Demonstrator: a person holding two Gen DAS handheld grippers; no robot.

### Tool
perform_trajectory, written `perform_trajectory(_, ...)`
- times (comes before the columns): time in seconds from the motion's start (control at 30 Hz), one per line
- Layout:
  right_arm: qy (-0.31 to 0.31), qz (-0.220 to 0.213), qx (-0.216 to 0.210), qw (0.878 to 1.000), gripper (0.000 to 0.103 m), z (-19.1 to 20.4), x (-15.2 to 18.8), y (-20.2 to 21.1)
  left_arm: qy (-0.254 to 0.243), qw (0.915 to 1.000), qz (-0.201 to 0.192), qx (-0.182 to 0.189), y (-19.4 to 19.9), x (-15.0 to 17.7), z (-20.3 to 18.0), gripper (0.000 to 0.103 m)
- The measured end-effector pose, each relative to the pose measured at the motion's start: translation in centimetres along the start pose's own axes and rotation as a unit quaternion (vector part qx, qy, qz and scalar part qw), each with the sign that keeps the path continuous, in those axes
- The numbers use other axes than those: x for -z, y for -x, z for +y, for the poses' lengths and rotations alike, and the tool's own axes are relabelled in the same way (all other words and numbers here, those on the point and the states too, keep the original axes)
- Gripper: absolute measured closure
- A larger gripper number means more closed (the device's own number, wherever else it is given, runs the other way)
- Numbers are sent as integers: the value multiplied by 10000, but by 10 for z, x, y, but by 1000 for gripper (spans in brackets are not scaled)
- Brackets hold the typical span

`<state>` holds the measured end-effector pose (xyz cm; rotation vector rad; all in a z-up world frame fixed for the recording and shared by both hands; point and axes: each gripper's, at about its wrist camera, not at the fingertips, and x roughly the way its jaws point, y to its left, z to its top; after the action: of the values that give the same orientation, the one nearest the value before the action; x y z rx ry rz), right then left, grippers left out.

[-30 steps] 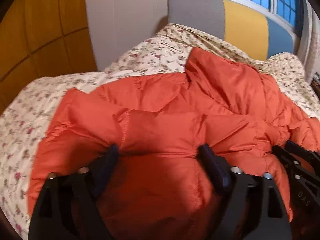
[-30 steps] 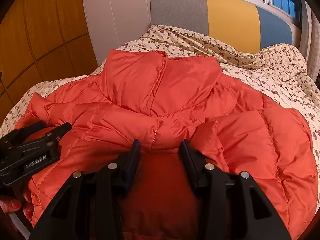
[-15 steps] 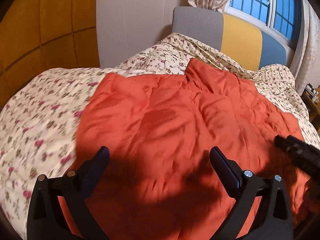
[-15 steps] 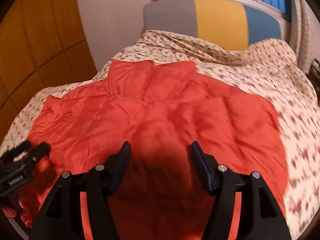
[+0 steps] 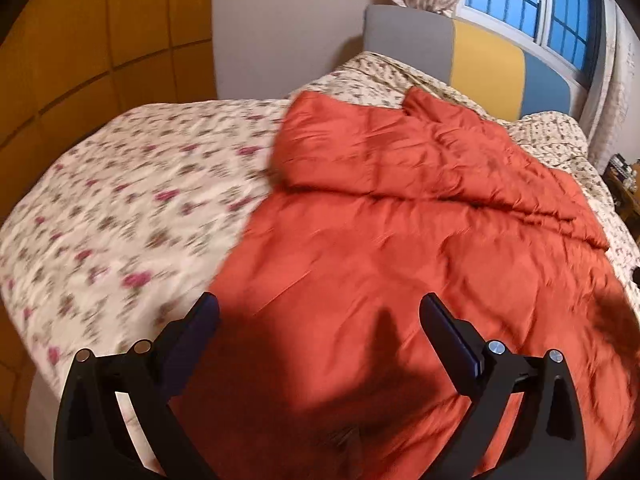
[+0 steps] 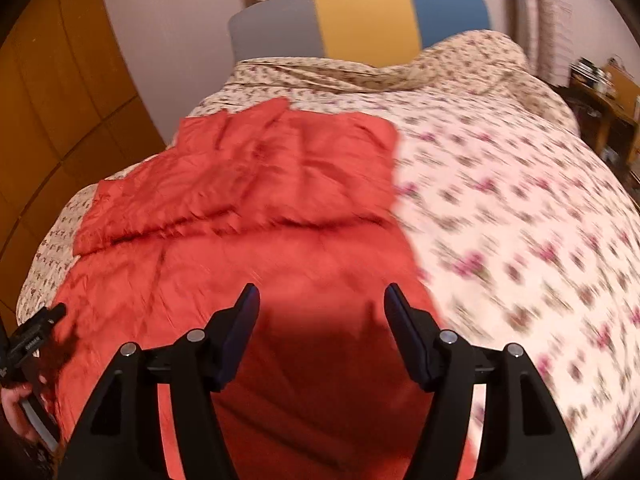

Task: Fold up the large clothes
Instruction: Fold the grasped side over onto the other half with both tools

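An orange-red puffer jacket [image 5: 400, 240] lies spread on the flowered bedspread [image 5: 120, 208], its upper part folded down across the body. My left gripper [image 5: 318, 312] hovers open above the jacket's near left edge, with nothing between its fingers. In the right wrist view the same jacket [image 6: 256, 216] fills the left half of the bed. My right gripper [image 6: 320, 304] hangs above its near right part; the jaws are opening and hold nothing. The left gripper [image 6: 34, 336] shows at the left edge there, held in a hand.
The bed's grey, yellow and blue headboard [image 6: 360, 20] stands at the far end under a window [image 5: 532, 4]. Wooden wardrobe panels [image 5: 80, 40] line the left side. A wooden side table [image 6: 608, 104] with small items stands at the far right. Bare bedspread [image 6: 520, 208] lies right of the jacket.
Both grippers let go of the folded jacket edge, opened and drew back towards the bed's foot. The left one swung left, the right one right. The jacket now lies flat.
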<state>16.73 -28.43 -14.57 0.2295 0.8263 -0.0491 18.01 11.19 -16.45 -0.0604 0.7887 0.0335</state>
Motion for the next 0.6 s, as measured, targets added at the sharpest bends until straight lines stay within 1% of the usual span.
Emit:
perform_trajectory(0.07, -74, 40, 116, 9999, 38, -15, 15, 11, 105, 9999, -39, -119, 10, 9, 10, 4)
perform_trajectory(0.13, -183, 103, 179, 9996, 38, -31, 28, 19, 313, 9994, -59, -162, 18, 17, 24, 4)
perform_trajectory(0.27, -384, 236, 170, 9988, 38, -50, 50, 31, 702, 9975, 65, -46, 27, 36, 46, 4)
perform_trajectory(0.4, -552, 376, 52, 9978, 38, -60, 70, 38, 756, 9969, 192, 122, 32, 54, 52, 7)
perform_trajectory(0.5, -592, 457, 14, 9972, 37, -63, 83, 43, 692, 9968, 270, 290, 36, 69, 51, 7)
perform_trajectory(0.6, -693, 531, -37, 9962, 34, -67, 94, 44, 691, 9967, 301, 317, 39, 82, 52, 7)
